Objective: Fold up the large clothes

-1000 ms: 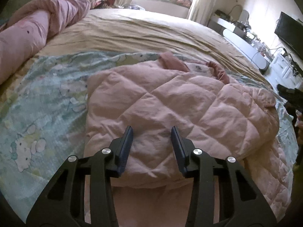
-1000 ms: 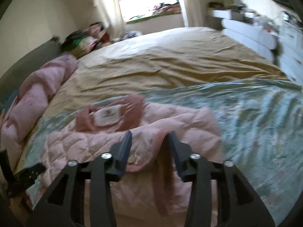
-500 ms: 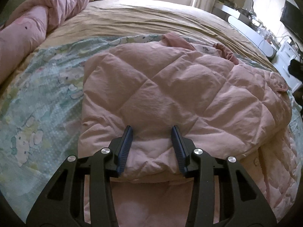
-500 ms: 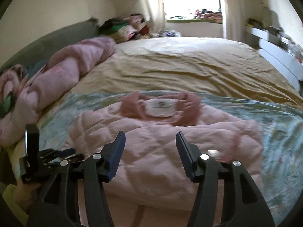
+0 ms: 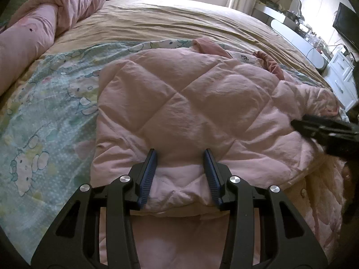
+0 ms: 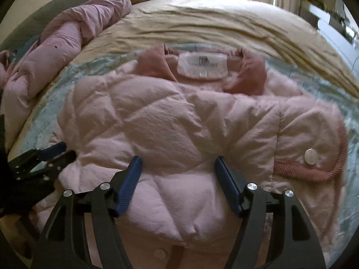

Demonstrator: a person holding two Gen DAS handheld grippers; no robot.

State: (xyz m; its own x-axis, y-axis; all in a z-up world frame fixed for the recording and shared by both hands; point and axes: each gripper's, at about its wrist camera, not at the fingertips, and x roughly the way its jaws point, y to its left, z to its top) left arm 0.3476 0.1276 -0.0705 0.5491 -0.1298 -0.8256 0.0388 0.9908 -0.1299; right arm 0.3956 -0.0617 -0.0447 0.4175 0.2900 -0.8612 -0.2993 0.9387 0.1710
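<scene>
Pink quilted jacket (image 6: 179, 121), half folded

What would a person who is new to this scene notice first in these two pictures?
First, the puffy pale pink quilted jacket lying partly folded on the cartoon-cat bedsheet, its darker pink collar towards the window. Then the left gripper, pinching the jacket's near fold, and the right gripper, open over it.
</scene>
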